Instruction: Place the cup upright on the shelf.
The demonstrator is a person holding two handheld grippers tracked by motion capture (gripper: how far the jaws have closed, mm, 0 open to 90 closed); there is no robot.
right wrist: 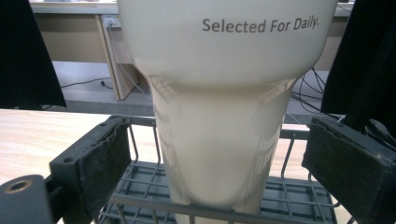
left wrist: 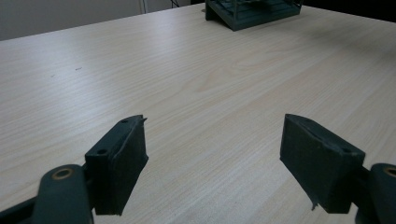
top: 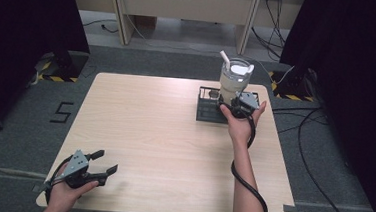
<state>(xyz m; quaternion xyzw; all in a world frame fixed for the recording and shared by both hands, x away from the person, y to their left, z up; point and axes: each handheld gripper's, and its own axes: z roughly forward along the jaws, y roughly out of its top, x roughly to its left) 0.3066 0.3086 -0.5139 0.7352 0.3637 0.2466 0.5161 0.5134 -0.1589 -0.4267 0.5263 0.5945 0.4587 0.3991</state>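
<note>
Right gripper (top: 237,100) lined up on the cream plastic tumbler (right wrist: 224,116), grasp not yet made.

I judge step 1, the approach: jaws apart, flanking the tumbler without contact; next I must close squarely on its narrow lower body. It stands upright in the dark wire rack (right wrist: 299,198), lidded, white straw. Left gripper (top: 102,164) idles, jaws apart, over the pale wooden table (top: 164,134).

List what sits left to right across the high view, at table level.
left gripper, jaws open over bare table → dark wire rack → right gripper at the cream tumbler standing in the rack.
</note>
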